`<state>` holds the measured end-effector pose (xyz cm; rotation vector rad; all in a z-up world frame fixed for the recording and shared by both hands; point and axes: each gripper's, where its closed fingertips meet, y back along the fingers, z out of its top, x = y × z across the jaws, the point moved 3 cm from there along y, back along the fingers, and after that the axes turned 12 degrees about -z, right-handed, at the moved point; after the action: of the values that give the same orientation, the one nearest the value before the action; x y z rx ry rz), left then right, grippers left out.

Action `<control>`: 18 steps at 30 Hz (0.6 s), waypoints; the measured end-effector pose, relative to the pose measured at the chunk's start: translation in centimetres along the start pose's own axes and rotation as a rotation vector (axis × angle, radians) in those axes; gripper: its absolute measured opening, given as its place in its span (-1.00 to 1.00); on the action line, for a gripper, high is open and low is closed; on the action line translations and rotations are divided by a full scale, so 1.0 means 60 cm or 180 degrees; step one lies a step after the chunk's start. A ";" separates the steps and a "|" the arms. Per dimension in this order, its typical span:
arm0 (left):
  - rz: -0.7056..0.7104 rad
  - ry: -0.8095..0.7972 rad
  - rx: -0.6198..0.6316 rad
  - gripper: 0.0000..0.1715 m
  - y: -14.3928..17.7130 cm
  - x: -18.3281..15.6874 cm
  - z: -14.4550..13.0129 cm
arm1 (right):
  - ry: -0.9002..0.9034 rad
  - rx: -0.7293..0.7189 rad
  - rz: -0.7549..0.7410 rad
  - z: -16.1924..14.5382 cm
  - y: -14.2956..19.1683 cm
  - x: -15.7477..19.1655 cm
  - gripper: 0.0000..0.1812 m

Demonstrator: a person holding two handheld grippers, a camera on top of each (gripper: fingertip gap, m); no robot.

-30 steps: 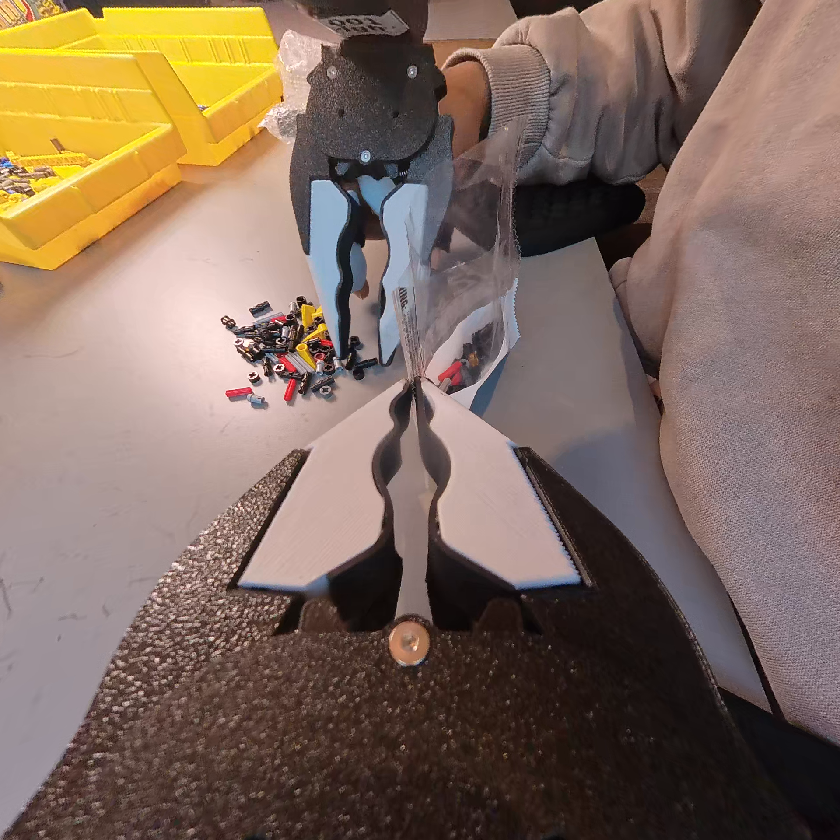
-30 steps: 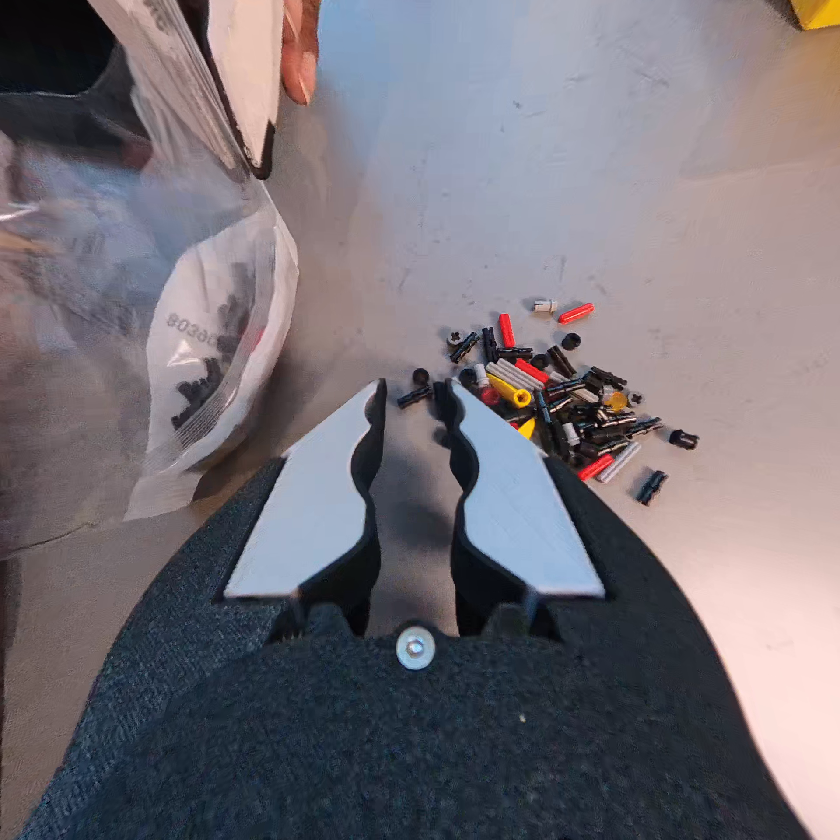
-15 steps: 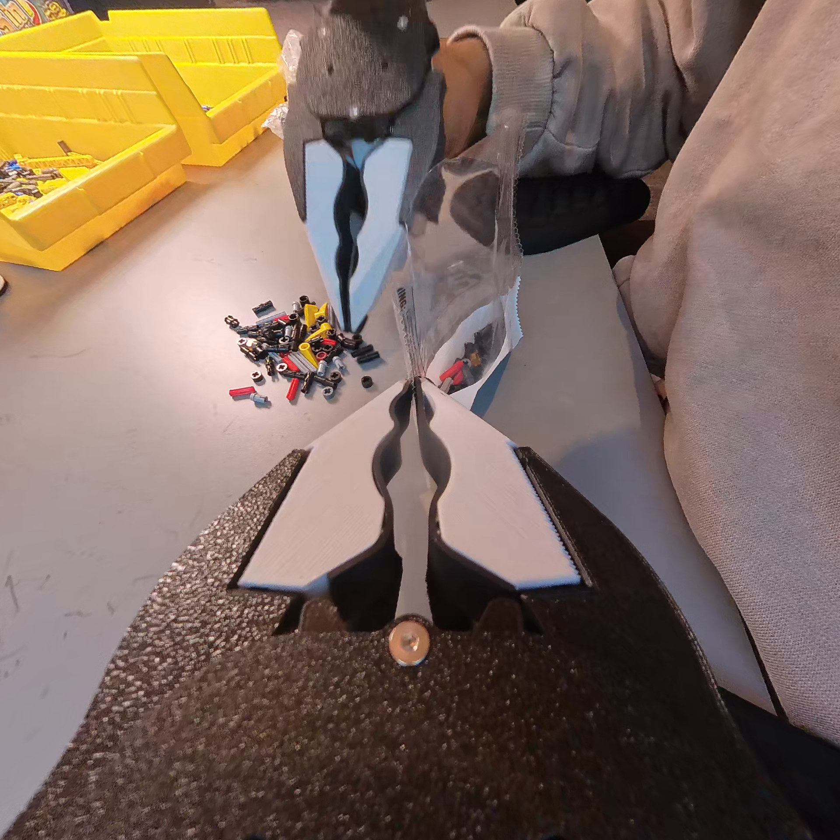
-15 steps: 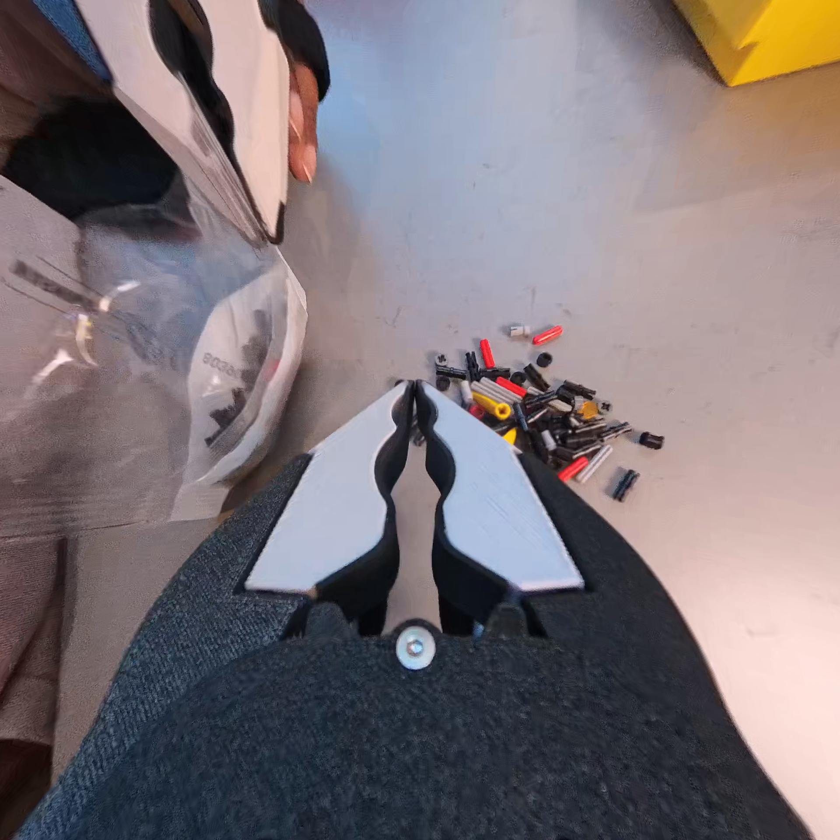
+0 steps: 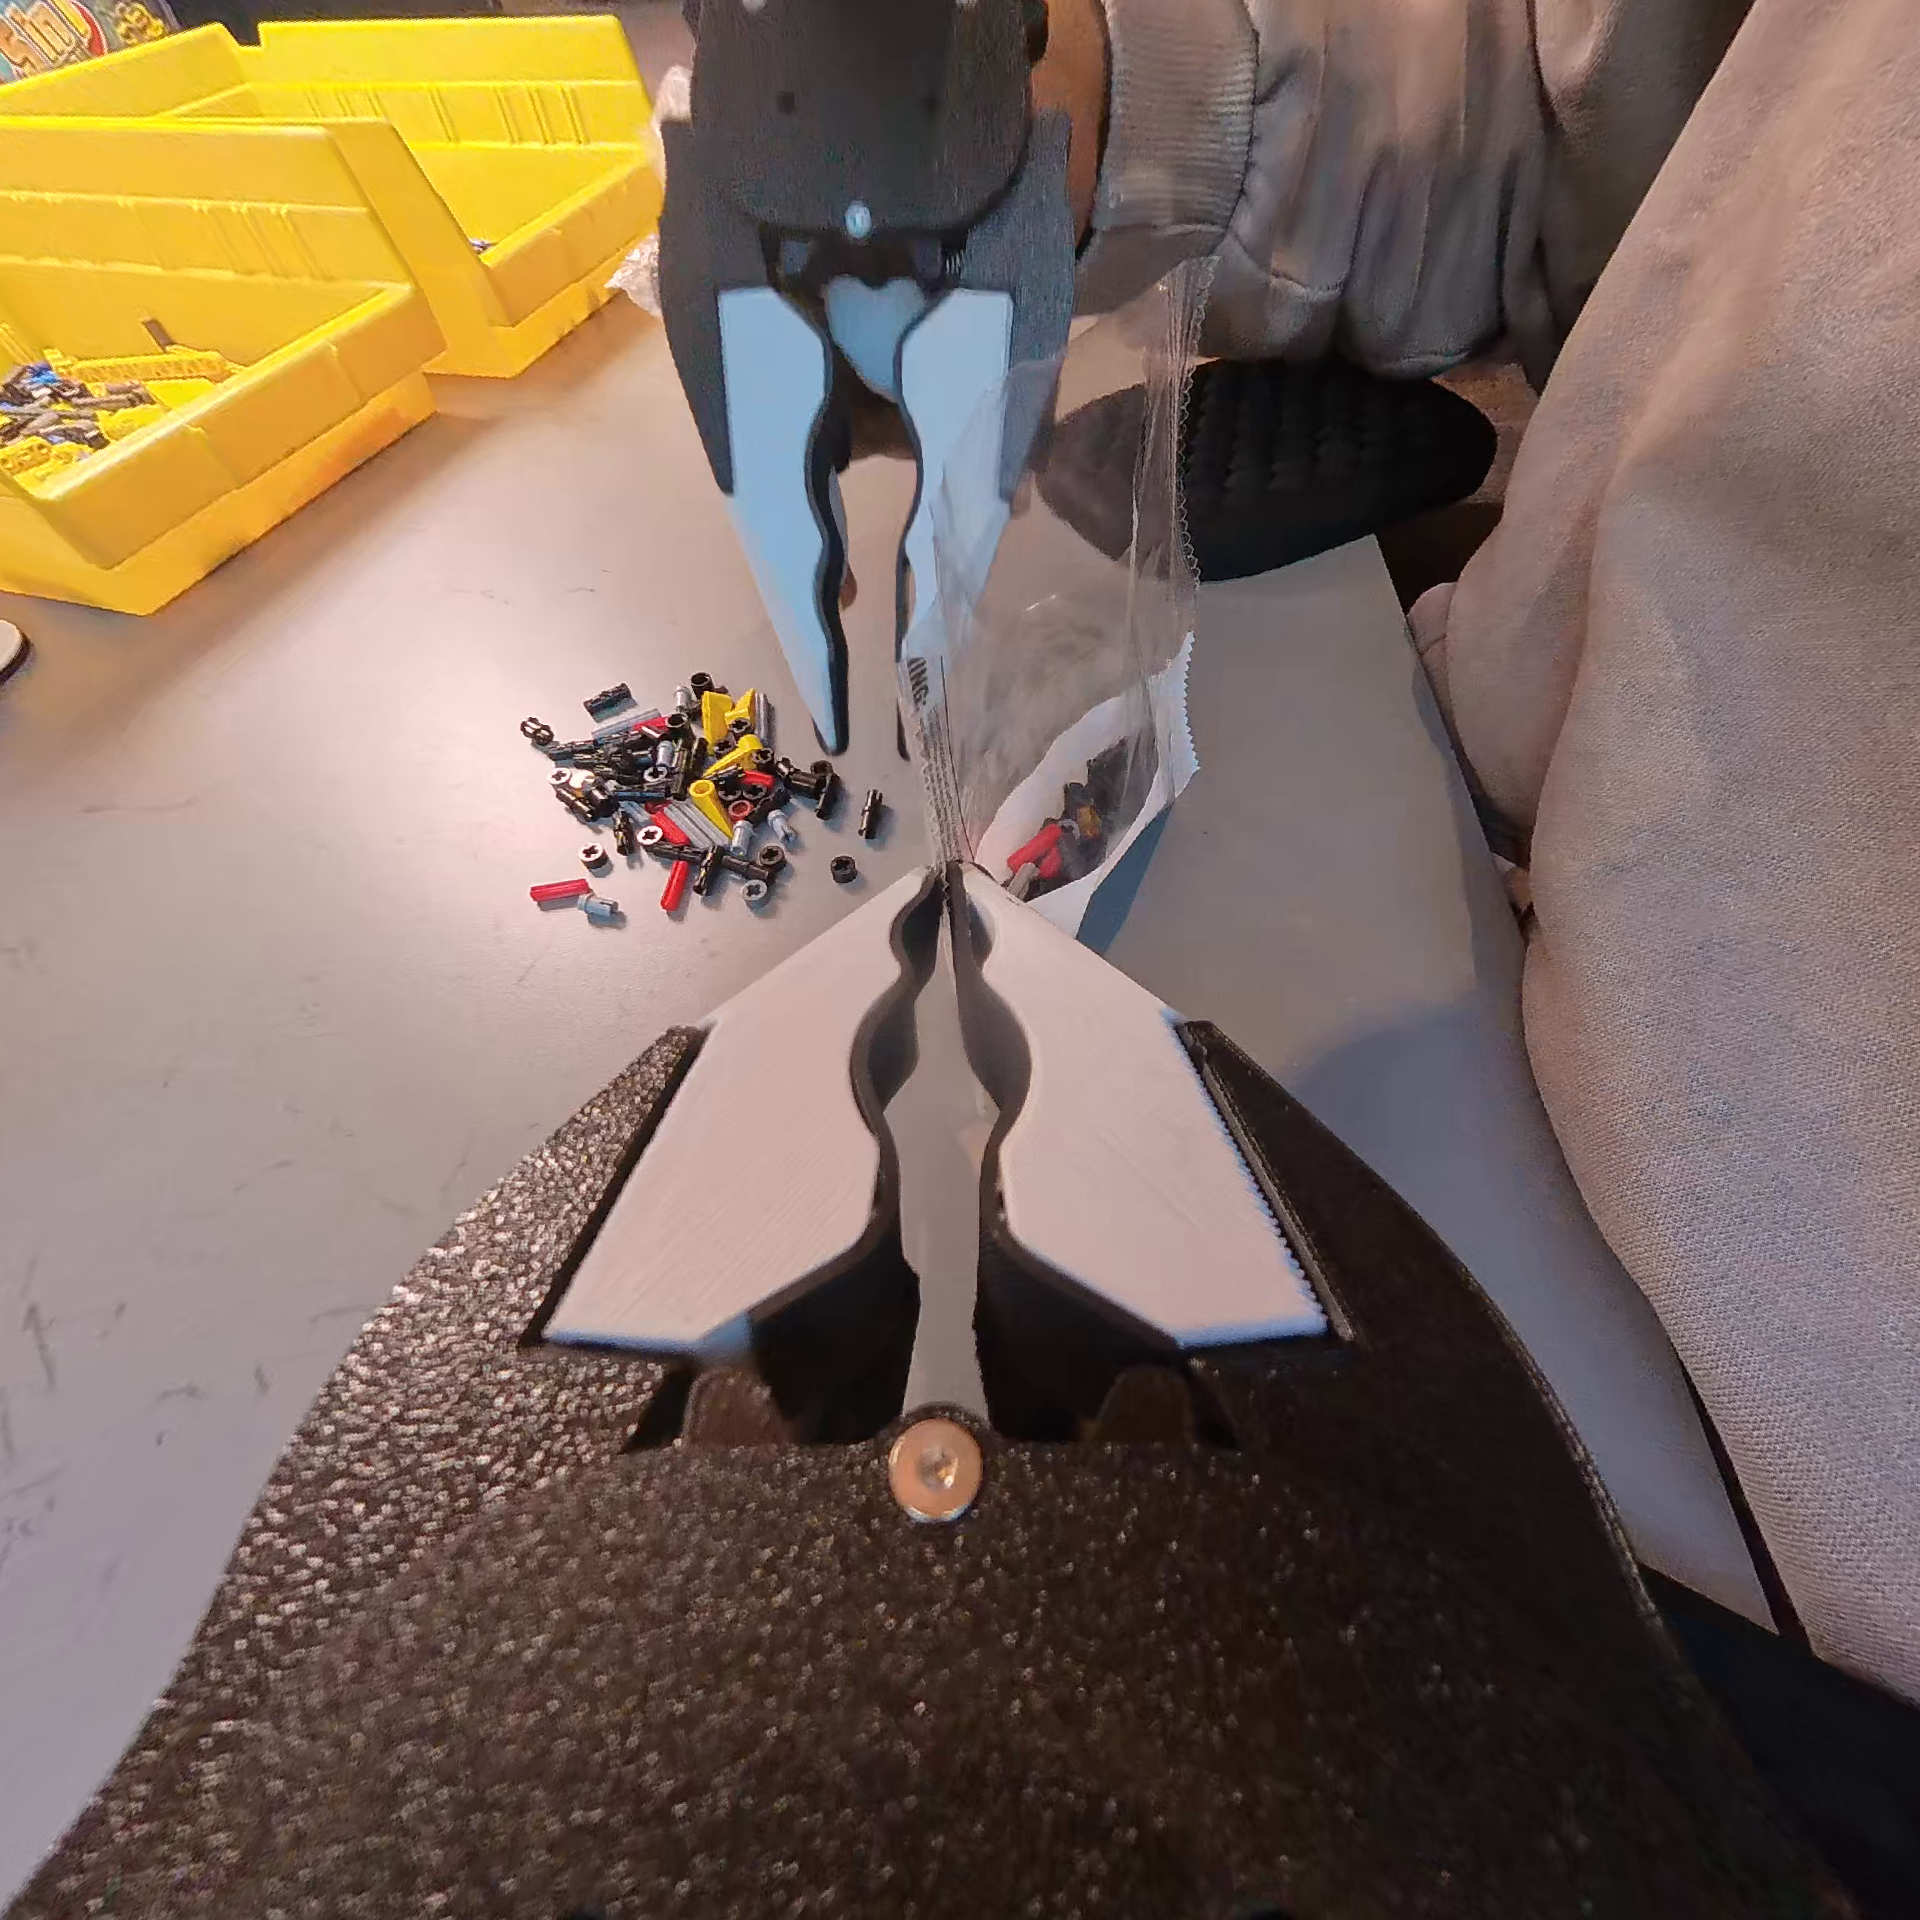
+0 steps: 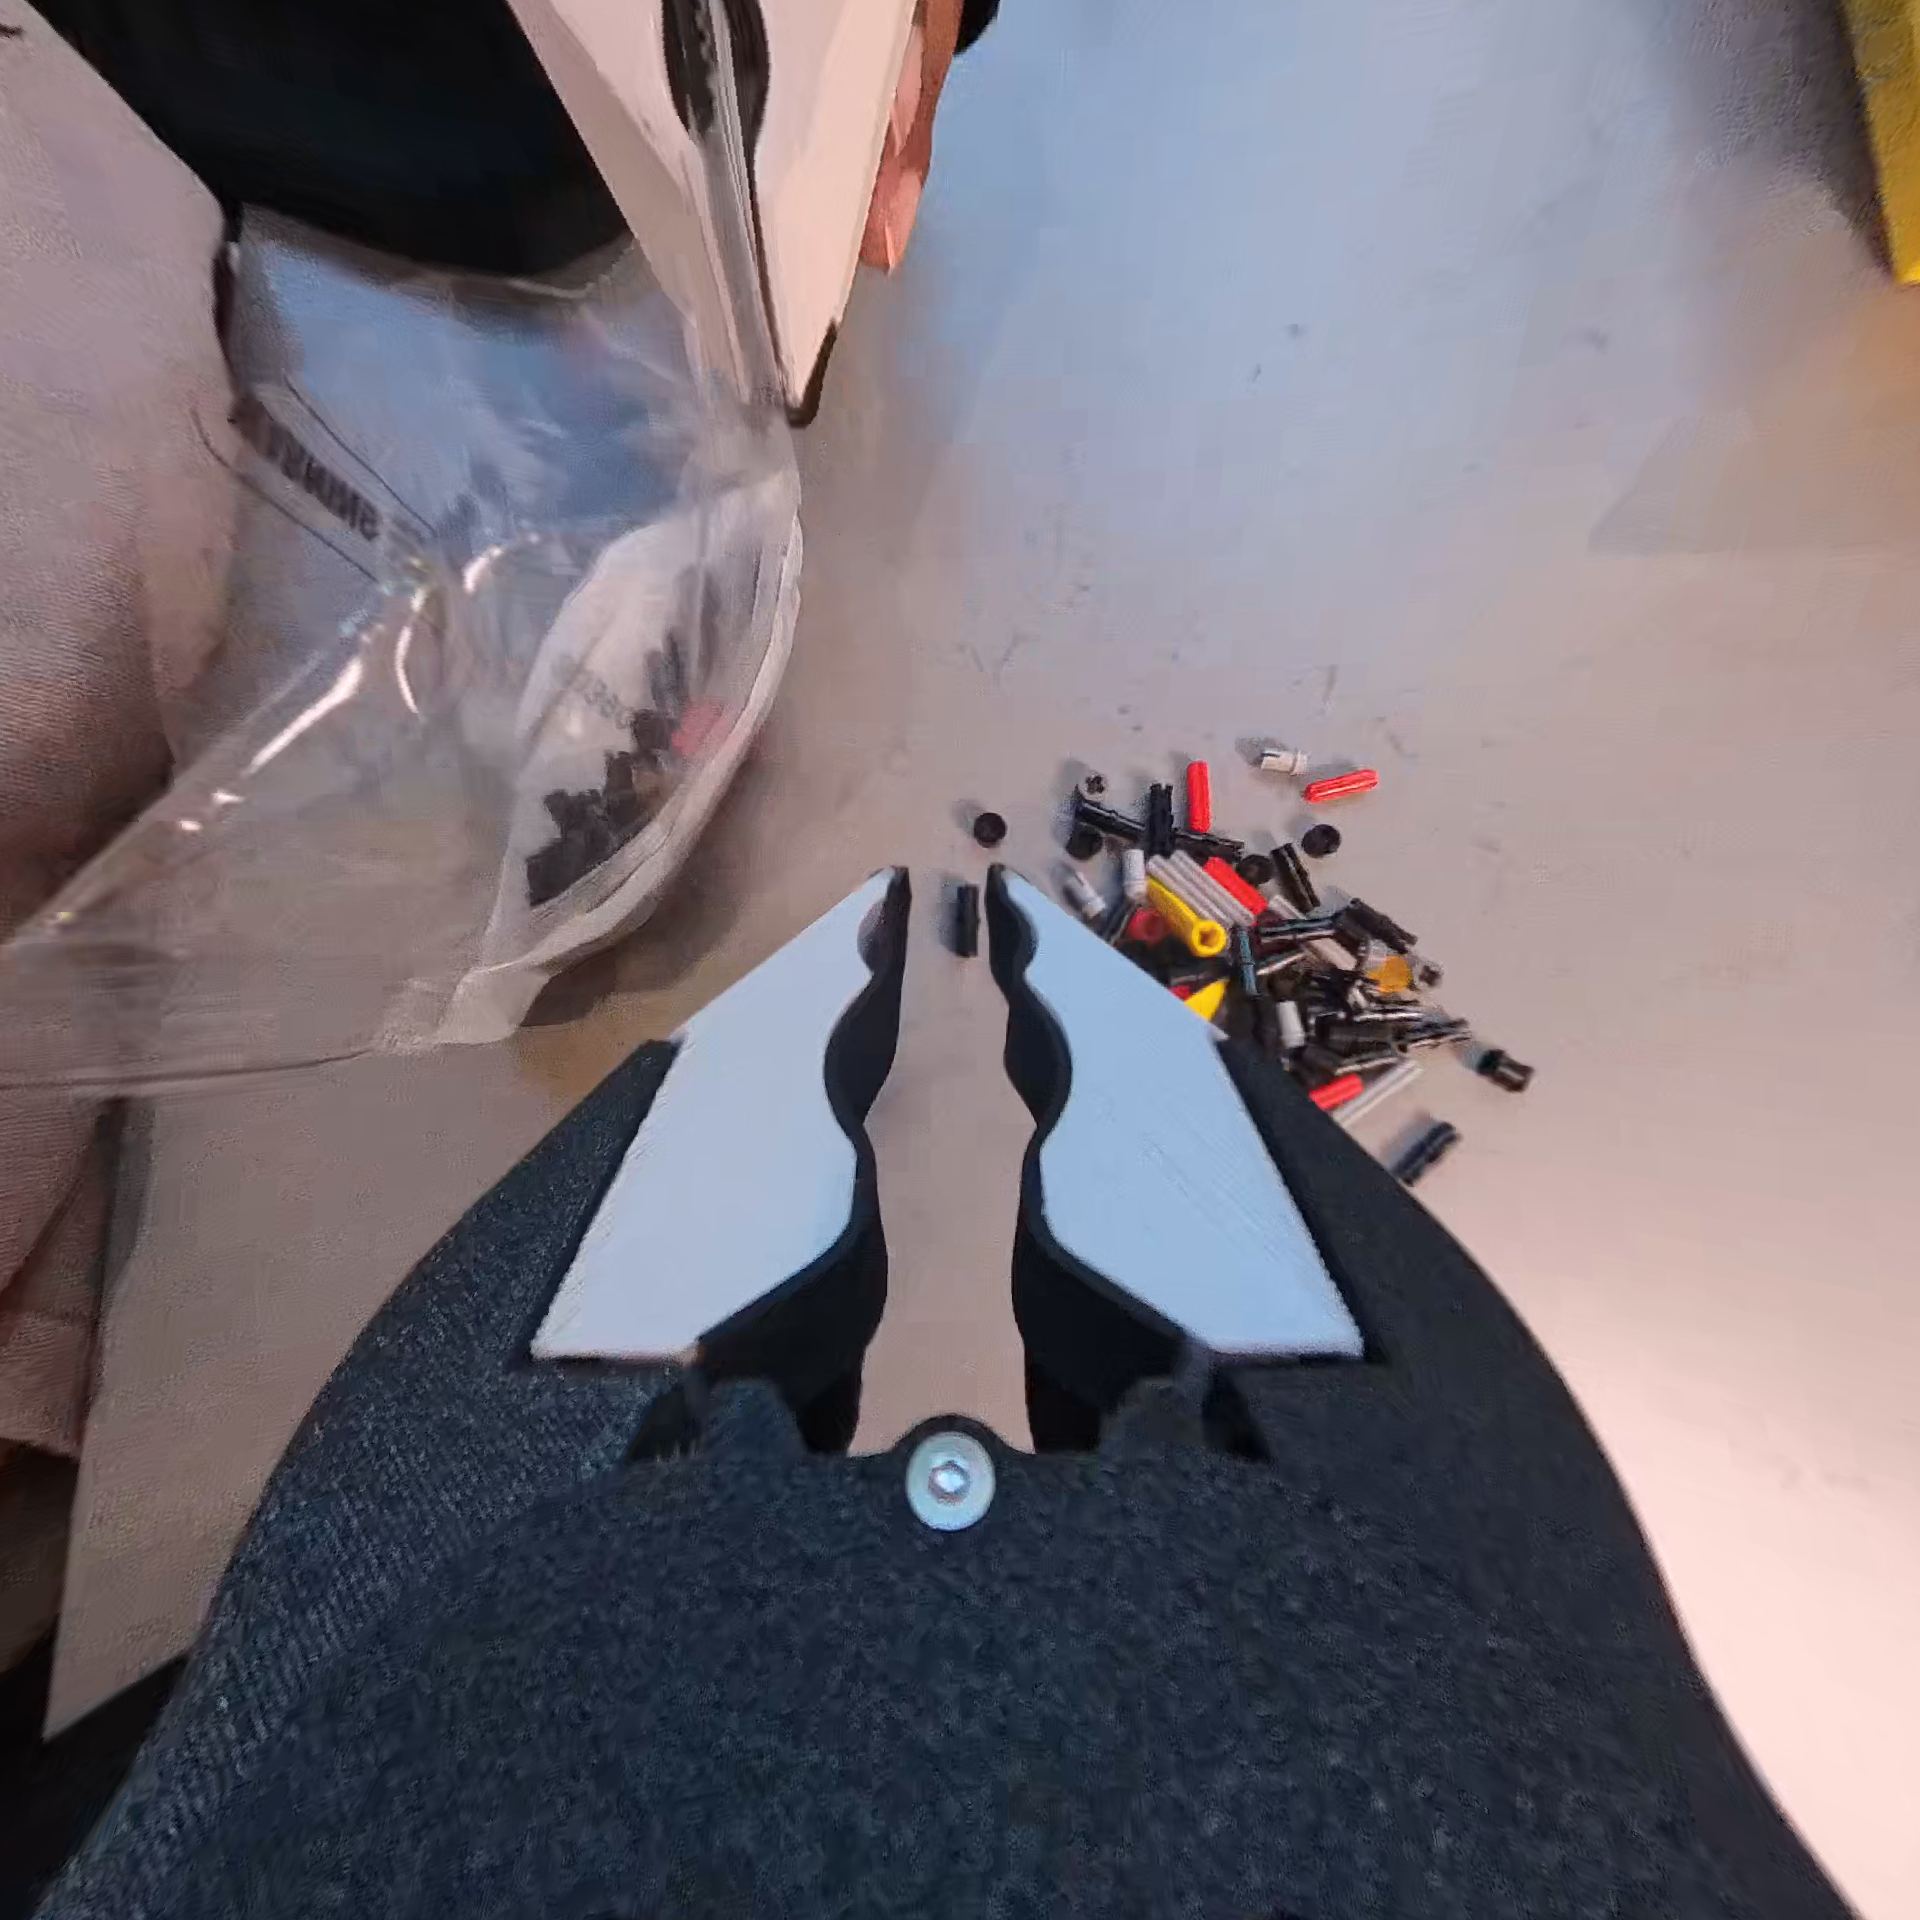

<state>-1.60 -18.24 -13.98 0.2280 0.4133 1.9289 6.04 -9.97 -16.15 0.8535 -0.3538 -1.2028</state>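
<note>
1. The left gripper (image 5: 948,883) is pinching the edge of a clear plastic bag (image 5: 1049,665) between fingers pressed together, and the bag is standing up from the tips toward 12 o'clock.
2. The right gripper (image 6: 943,883) is hovering with its fingers a narrow way apart, straddling one loose black pin (image 6: 966,920) on the grey table (image 6: 1351,468).
3. The pile of small parts (image 6: 1268,935) is lying just beside that gripper's tips, at 3 o'clock.
4. Risk: the pin is tiny and round, so closing fingers could be flicking it away or nudging the pile.
5. Risk: the thin film could be slipping from the pinch, spilling what remains.
6. The bag is holding a few red and black pieces in its bottom corner; the yellow bins (image 5: 260,312) at 10 o'clock are holding dark parts in one tray.
</note>
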 end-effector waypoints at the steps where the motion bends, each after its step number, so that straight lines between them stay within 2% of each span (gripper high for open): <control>1: -0.0001 0.0003 -0.0001 -1.00 0.000 0.000 0.000 | -0.0015 0.0058 0.0060 -0.008 -0.010 0.006 -0.85; 4: 0.0001 -0.0005 0.0001 -1.00 0.000 0.000 0.000 | -0.0027 0.0215 0.0029 -0.027 -0.033 0.008 -0.88; 11: 0.0001 -0.0012 0.0003 -1.00 -0.001 0.000 0.000 | -0.0220 0.0062 0.0155 -0.017 -0.020 0.003 -0.96; 14: 0.0005 -0.0014 0.0005 -1.00 -0.001 0.000 0.000 | -0.0349 -0.0401 0.0158 0.038 0.030 -0.009 -0.96; 18: 0.0005 -0.0001 0.0004 -1.00 -0.001 0.001 0.000 | -0.0403 -0.1317 0.0395 0.149 0.123 0.004 -0.96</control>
<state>-1.57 -18.17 -13.98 0.2295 0.4142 1.9302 5.21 -12.88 -4.94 0.3937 -0.2432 -1.1627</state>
